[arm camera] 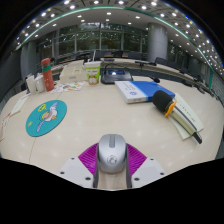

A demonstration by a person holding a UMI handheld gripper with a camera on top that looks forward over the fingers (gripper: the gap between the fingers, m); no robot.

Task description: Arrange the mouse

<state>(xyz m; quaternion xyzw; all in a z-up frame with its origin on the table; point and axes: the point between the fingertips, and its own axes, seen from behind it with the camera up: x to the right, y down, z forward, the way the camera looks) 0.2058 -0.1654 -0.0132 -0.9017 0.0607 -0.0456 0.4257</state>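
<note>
Mouse (pixel 112 153): a grey computer mouse with a scroll wheel, sitting between the two fingers of the gripper (pixel 112 166), low over a pale beige table (pixel 90 115). The magenta pads (pixel 90 156) flank it closely on either side. The jaws are drawn in to about the mouse's width and appear to press on both flanks, so I judge the mouse to be held. Whether it is lifted off the table or resting on it cannot be told.

The main risk, in my judgement, is slip. The mouse has a smooth, rounded shell, and the pads grip it on curved sides; a tilt or a quick swing could let it twist or slide out forward. If it is set down at an angle, it might skid on the smooth tabletop instead of stopping where intended.

Beyond the fingers, the table holds other things. To the left lies a round teal disc (pixel 46 117) with a printed design. Ahead and to the right are a blue and white box (pixel 143 91), a yellow and black tool (pixel 163 103), and a sheet of white paper (pixel 186 118). Further back stand small boxes and containers (pixel 43 76). A careless sweep toward the right could knock the tool or the box. The background shows an office with windows and ceiling lights.
</note>
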